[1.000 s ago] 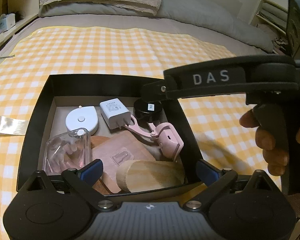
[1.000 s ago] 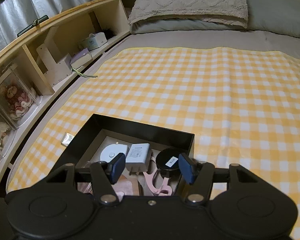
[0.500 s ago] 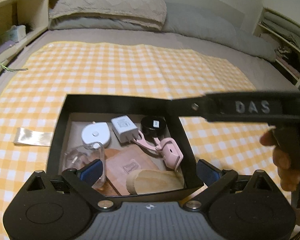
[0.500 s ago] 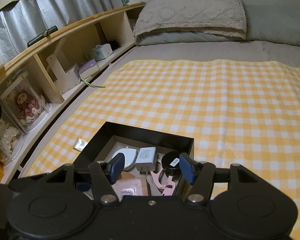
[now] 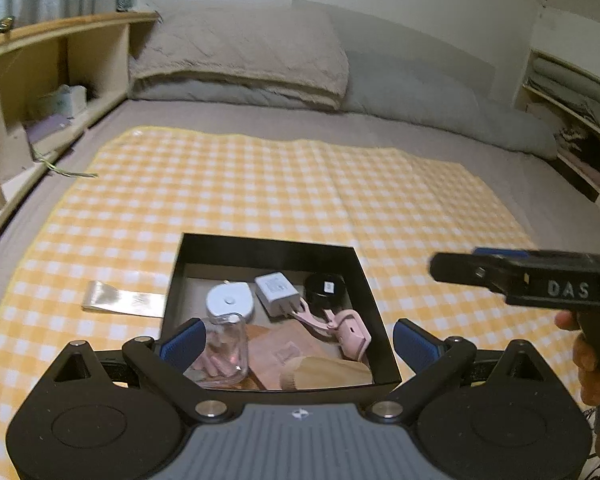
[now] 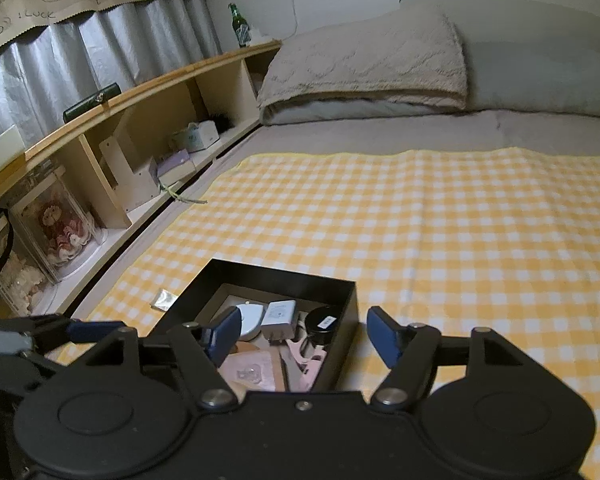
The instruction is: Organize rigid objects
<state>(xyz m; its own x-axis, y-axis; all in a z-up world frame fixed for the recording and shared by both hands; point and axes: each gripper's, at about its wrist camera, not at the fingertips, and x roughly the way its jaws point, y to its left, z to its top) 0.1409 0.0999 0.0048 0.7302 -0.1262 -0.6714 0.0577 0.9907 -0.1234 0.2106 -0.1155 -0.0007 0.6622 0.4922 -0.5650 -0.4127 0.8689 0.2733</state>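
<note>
With both the left gripper (image 5: 296, 340) and right gripper (image 6: 300, 336) spread apart and empty, reaching into the crowded black box (image 5: 362, 280) risks tipping the clear bottle (image 5: 224, 348)

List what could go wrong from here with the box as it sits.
1. The box is crowded: the clear bottle leans over the wooden pieces, so a jolt could tip it further.
2. The pink curler lies against the white charger; pulling one could drag the other.
3. The foil strip lies outside the box on the checked cloth and may be overlooked, since both the left gripper and right gripper are open and empty.
</note>
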